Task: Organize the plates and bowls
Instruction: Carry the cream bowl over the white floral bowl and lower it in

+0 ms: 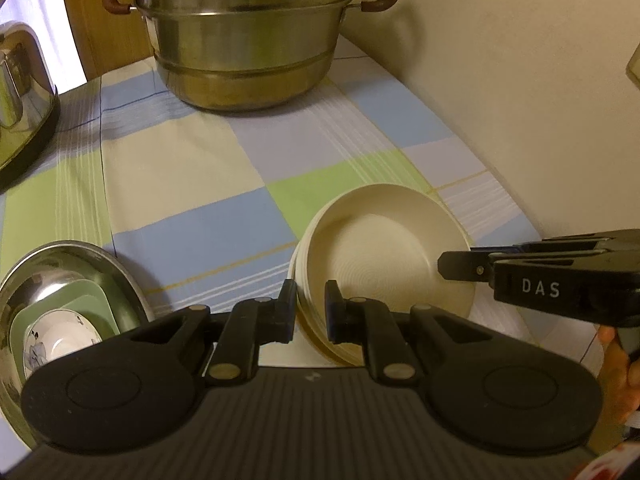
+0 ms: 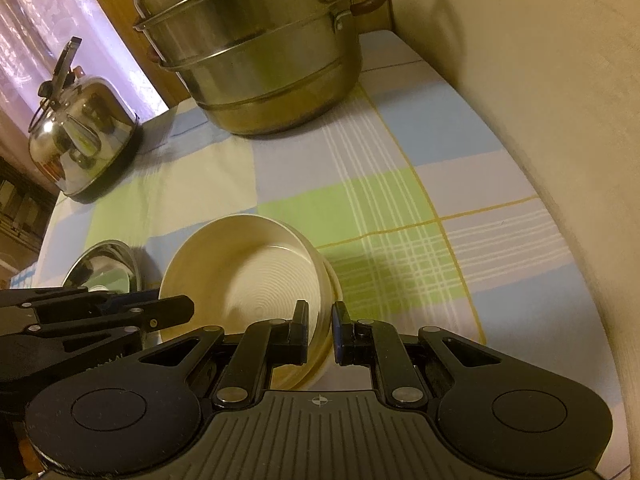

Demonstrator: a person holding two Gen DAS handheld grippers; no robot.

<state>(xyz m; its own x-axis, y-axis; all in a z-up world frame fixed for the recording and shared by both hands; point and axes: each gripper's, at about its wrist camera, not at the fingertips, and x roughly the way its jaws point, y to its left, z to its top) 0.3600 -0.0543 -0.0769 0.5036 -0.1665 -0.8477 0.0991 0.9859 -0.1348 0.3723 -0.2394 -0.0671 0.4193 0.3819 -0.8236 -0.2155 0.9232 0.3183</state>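
Note:
A stack of cream bowls (image 1: 380, 264) sits on the checked tablecloth; it also shows in the right wrist view (image 2: 248, 272). My left gripper (image 1: 311, 312) is shut on the near left rim of the stack. My right gripper (image 2: 321, 332) is shut on the opposite rim of the same stack, and its fingers (image 1: 464, 266) reach in from the right in the left wrist view. A steel bowl (image 1: 60, 268) at the left holds a green dish (image 1: 88, 304) and a patterned white bowl (image 1: 60, 340).
A large steel steamer pot (image 1: 248, 40) stands at the back of the table. A steel kettle (image 2: 80, 132) sits at the back left. A cream wall (image 1: 520, 80) runs along the right edge of the checked tablecloth (image 1: 200, 184).

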